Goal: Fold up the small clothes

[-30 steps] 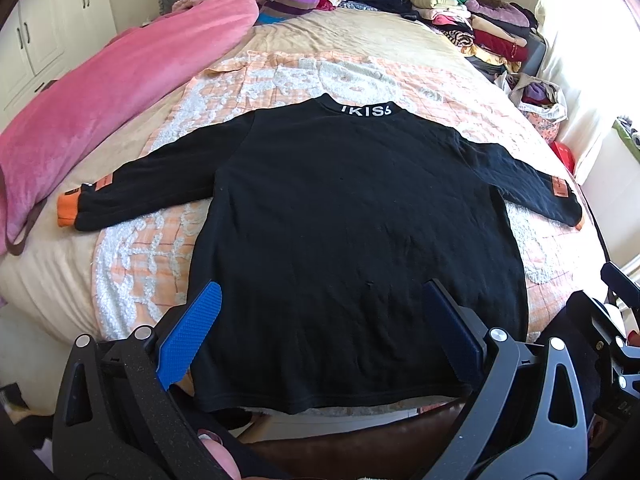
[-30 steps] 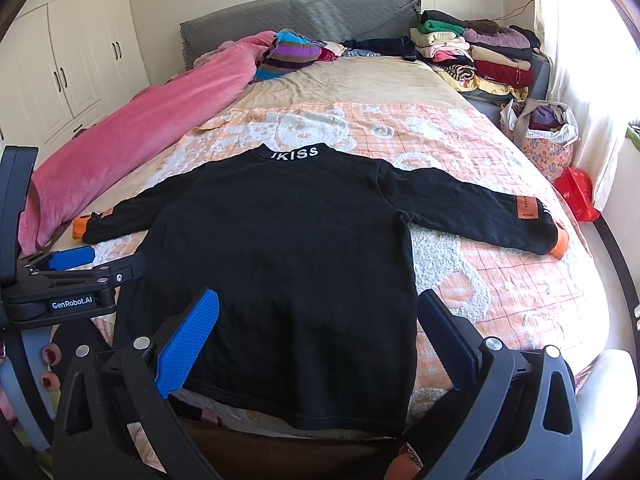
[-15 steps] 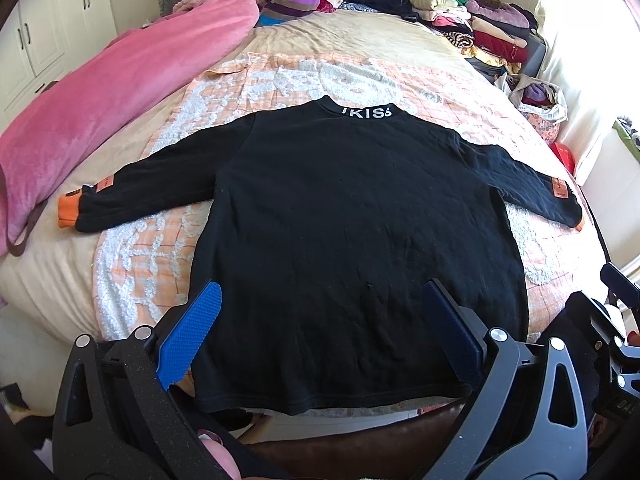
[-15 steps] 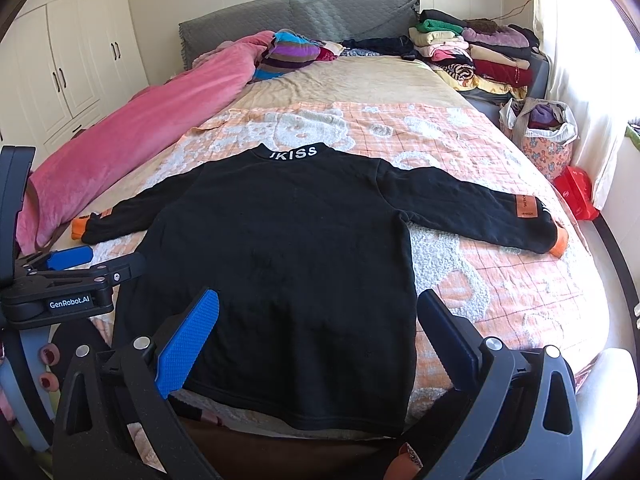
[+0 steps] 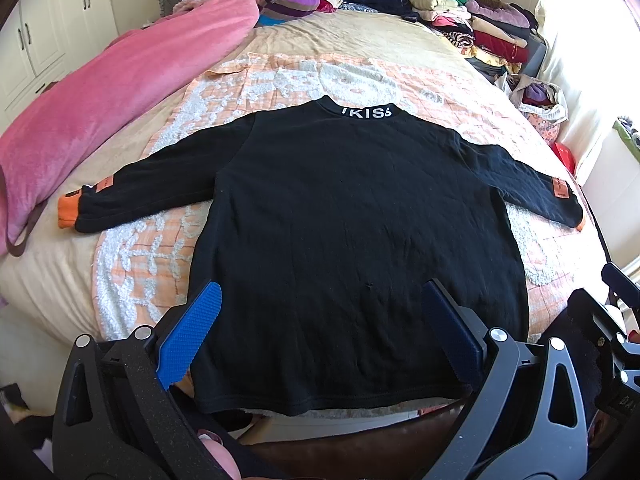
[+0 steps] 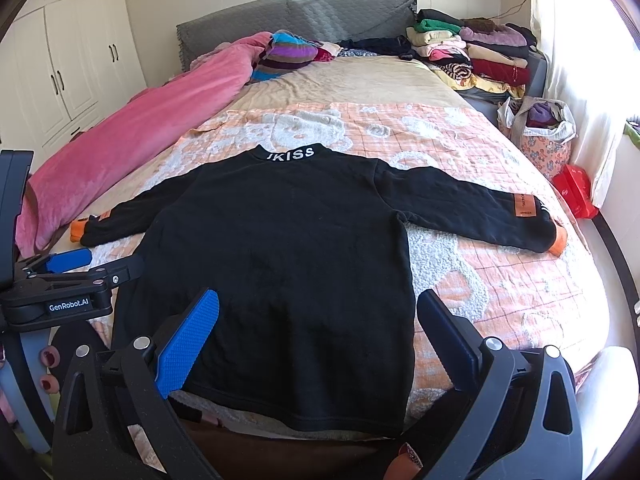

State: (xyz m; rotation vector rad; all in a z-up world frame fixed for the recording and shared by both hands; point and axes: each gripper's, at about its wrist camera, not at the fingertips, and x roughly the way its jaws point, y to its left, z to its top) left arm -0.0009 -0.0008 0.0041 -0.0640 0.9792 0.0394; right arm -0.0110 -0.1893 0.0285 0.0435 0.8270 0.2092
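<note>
A black long-sleeved sweatshirt point(image 5: 352, 224) point(image 6: 280, 248) with white lettering on its collar lies flat, back up, on the bed with both sleeves spread out. Its cuffs are orange. My left gripper point(image 5: 320, 300) hovers open above the hem near the bed's front edge, nothing between its blue fingers. My right gripper point(image 6: 316, 304) is open too, above the hem's right part. The left gripper also shows at the left edge of the right wrist view, beside the left sleeve.
A peach and white patterned blanket point(image 5: 360, 80) covers the bed under the sweatshirt. A pink quilt point(image 5: 100, 112) runs along the left side. Stacked folded clothes point(image 6: 472, 52) sit at the far right, a floral bag point(image 6: 540, 136) and a red box point(image 6: 576, 196) beside the bed.
</note>
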